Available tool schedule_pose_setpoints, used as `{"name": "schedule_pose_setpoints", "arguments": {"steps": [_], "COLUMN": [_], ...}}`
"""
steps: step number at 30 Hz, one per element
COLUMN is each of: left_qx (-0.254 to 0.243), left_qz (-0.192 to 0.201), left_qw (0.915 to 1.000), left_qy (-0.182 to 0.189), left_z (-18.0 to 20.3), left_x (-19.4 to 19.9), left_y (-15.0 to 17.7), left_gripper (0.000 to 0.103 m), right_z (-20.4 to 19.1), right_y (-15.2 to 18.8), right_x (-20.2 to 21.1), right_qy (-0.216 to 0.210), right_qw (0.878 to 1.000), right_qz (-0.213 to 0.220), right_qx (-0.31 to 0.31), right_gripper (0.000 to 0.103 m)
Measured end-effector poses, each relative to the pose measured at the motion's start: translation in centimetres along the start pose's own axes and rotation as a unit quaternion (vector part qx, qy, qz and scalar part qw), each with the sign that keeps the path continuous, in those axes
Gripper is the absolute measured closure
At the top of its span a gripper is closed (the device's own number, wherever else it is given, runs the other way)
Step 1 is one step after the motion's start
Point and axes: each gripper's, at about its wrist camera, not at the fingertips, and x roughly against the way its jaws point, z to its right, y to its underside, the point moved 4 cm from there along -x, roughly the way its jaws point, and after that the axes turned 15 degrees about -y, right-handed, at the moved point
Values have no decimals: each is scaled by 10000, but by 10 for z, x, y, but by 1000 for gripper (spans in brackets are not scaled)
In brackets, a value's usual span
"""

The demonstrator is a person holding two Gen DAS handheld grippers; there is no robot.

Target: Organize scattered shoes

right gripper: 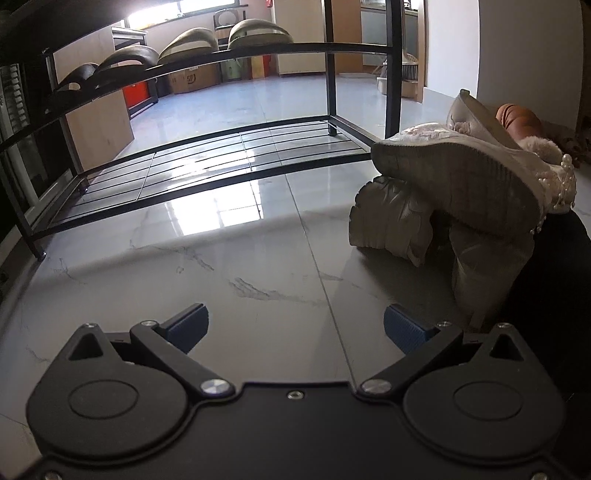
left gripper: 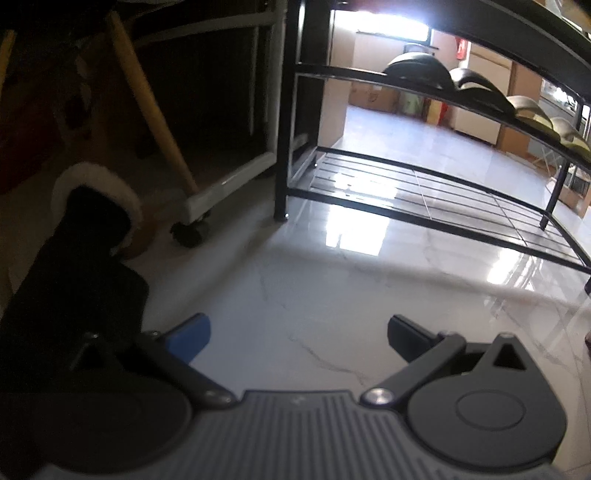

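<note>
My left gripper [left gripper: 299, 338] is open just above the marble floor, nothing between its fingers. To its left lies a black boot with a white fur cuff [left gripper: 86, 229]. My right gripper [right gripper: 295, 328] is also open and empty over the floor. To its right is a pile of pale boots: one pearl-trimmed boot [right gripper: 461, 177] lies tipped with its sole facing me, on top of a puffy beige boot [right gripper: 395, 221]. The black metal shoe rack [left gripper: 424, 192] [right gripper: 207, 162] stands ahead. Its middle shelf carries two dark shoes [left gripper: 417, 66] and two olive ones [right gripper: 258, 31]; its bottom shelf is bare.
A white wheeled cart [left gripper: 207, 192] and a wooden chair leg [left gripper: 147, 96] stand left of the rack. A brown boot [right gripper: 517, 118] lies behind the pale pile. Cardboard boxes [right gripper: 192, 81] line the far wall. Glossy floor stretches between grippers and rack.
</note>
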Motion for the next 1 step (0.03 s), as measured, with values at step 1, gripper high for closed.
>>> {"name": "schedule_pose_setpoints", "arguments": {"steps": [1], "left_qx": [-7], "left_qz": [-28], "left_qw": [10000], "left_qy": [-13], "left_z": [1], "left_x": [-1], "left_y": [0], "left_gripper": [1], "right_z": [0], "right_y": [0], "right_x": [0], "right_qy": [2], "right_qw": [10000], "right_qz": [-7], "right_qx": [-3], "right_gripper": [0]}}
